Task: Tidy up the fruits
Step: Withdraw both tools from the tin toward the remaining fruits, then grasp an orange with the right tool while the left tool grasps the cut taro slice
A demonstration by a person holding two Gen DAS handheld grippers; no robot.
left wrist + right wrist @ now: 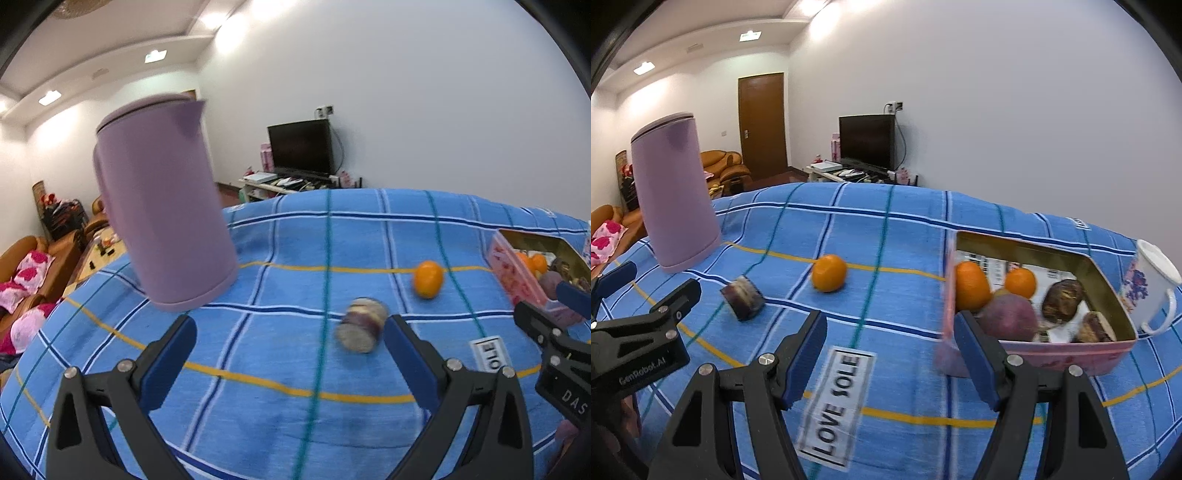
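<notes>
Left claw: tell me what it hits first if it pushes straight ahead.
Probably the dark purple cut fruit lying on the blue cloth, just inside the open left claw's right finger. Depth is uncertain; the orange lies farther off, to the right.

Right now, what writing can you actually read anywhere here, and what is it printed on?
"LOVE SOLE": white label sewn on the blue checked cloth.
"GenRobot.AI": body of the left gripper.
"DAS": partial lettering on the right gripper.
Print lining the pink tin: too small to read.
</notes>
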